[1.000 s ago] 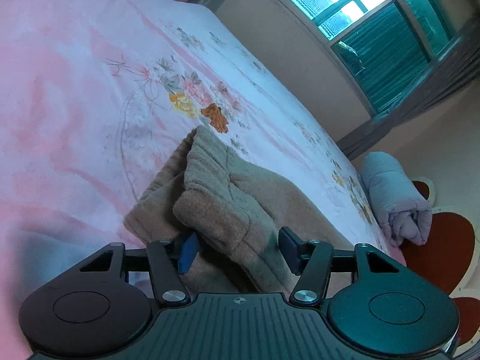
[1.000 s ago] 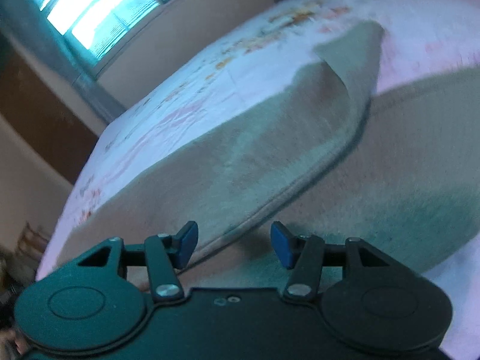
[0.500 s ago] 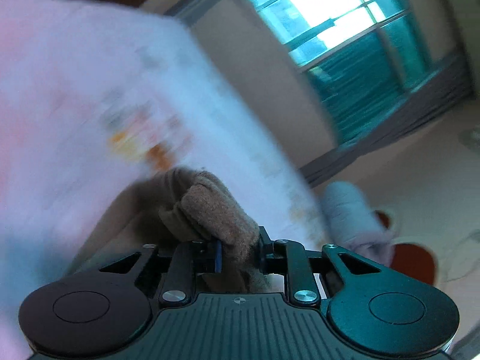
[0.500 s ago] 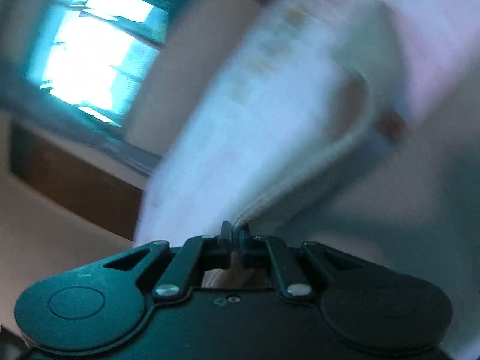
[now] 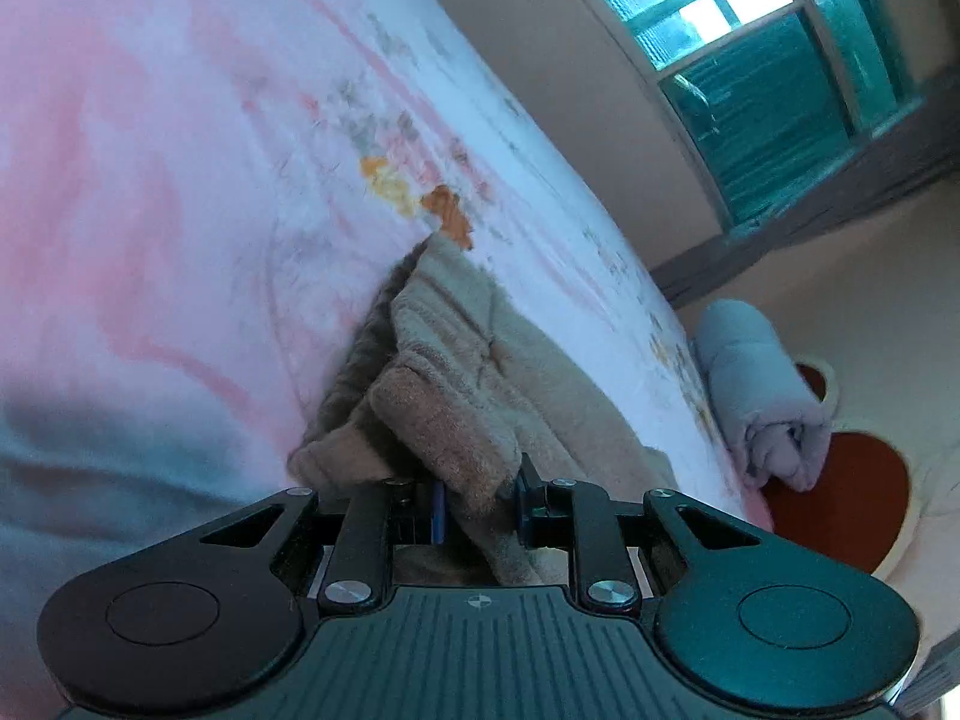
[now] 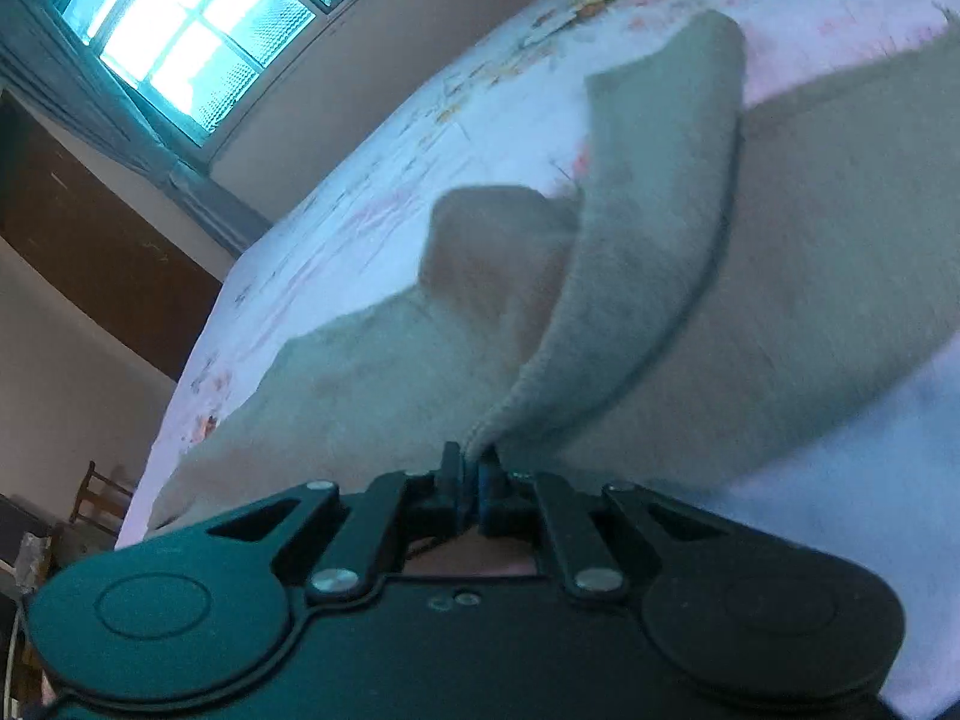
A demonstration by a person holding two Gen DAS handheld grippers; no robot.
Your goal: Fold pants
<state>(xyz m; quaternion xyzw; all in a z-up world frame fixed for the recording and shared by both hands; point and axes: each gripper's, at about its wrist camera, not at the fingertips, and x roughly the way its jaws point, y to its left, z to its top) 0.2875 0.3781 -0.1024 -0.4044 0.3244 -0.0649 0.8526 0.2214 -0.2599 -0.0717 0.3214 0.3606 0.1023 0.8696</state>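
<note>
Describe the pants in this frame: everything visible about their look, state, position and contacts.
The pants are tan-beige and look like thick, fuzzy fleece, with a ribbed band at one end. They lie partly spread and rumpled on the pink floral bedsheet. The left gripper is closed on a thick bunched fold at the ribbed end, and the right gripper pinches a thin seamed edge that rises off the bed in a curved flap. No full outline of the legs is in view.
</note>
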